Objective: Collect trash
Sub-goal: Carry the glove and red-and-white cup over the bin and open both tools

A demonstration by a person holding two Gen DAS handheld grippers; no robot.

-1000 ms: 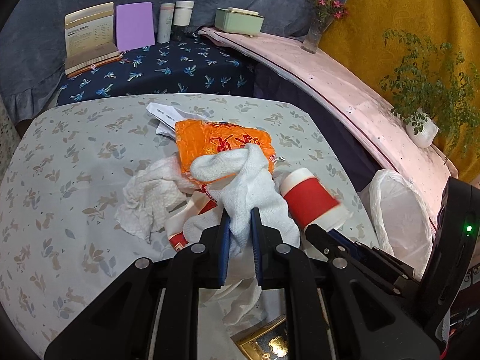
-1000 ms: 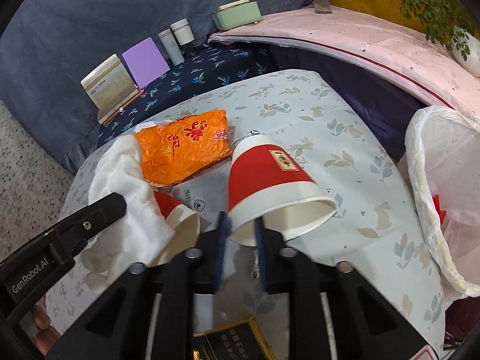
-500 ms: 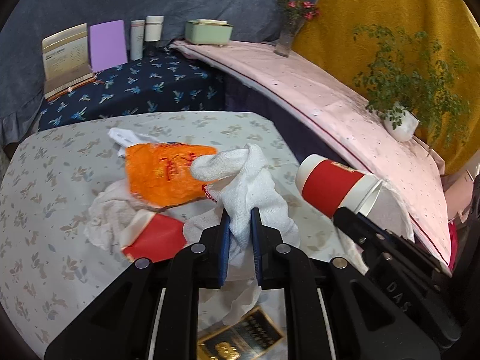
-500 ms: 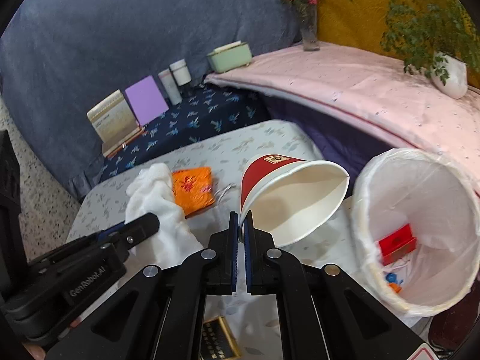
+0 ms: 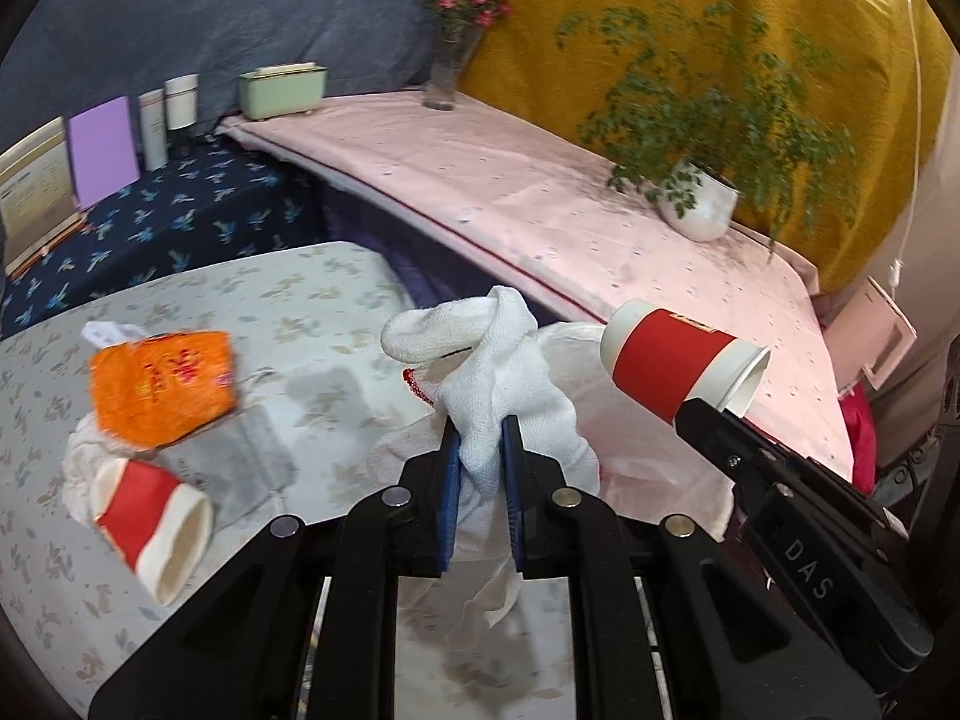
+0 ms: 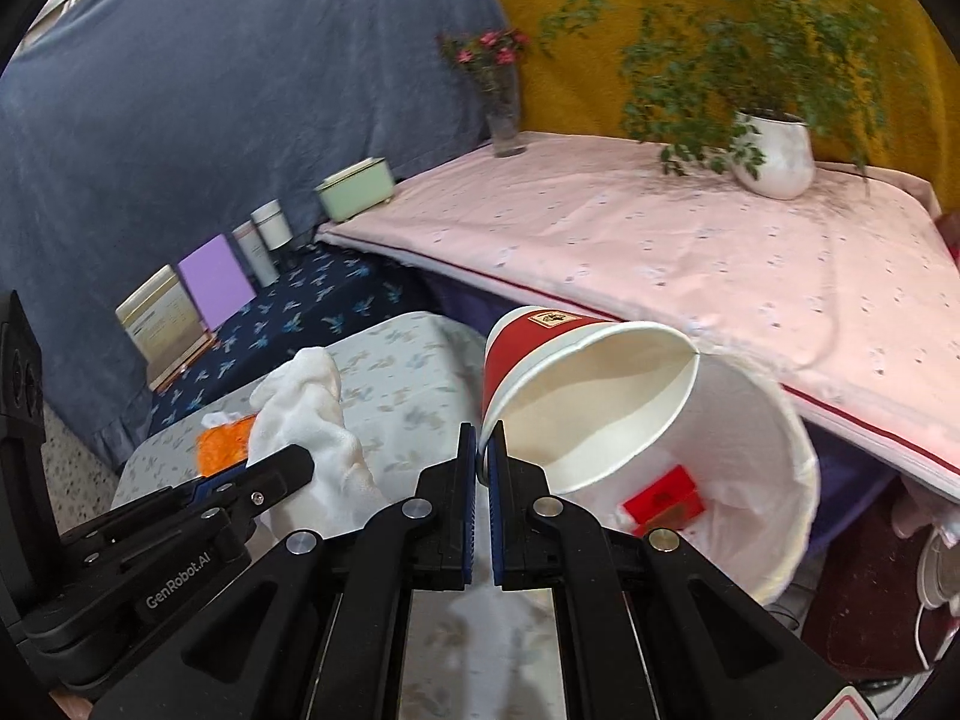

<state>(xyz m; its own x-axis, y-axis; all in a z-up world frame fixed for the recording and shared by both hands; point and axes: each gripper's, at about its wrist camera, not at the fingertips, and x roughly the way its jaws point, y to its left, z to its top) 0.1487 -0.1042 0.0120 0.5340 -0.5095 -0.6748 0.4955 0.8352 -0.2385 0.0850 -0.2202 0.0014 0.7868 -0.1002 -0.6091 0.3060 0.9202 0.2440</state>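
My left gripper [image 5: 480,426] is shut on a white cloth [image 5: 492,360], which hangs above the table's right end; the same cloth [image 6: 312,420] shows at the left of the right wrist view. My right gripper [image 6: 483,450] is shut on the rim of a red paper cup [image 6: 576,384], held tilted over the white-lined trash bin [image 6: 774,456]. That cup [image 5: 672,360] also appears at the right of the left wrist view. On the floral table [image 5: 336,300] lie an orange snack bag [image 5: 162,384], a second red paper cup [image 5: 150,522] and crumpled tissue [image 5: 78,462].
A red packet [image 6: 660,495] lies inside the bin. Behind runs a pink-covered surface [image 6: 660,240] with a potted plant [image 6: 774,156], a flower vase [image 6: 504,120] and a green box [image 6: 357,189]. Books [image 5: 36,192] and jars [image 5: 180,102] stand on the dark blue cloth.
Both grippers have lifted and swung right, off the trash pile toward the bin. The red cup now hangs over the bin's mouth, and the cloth is clear of the table.
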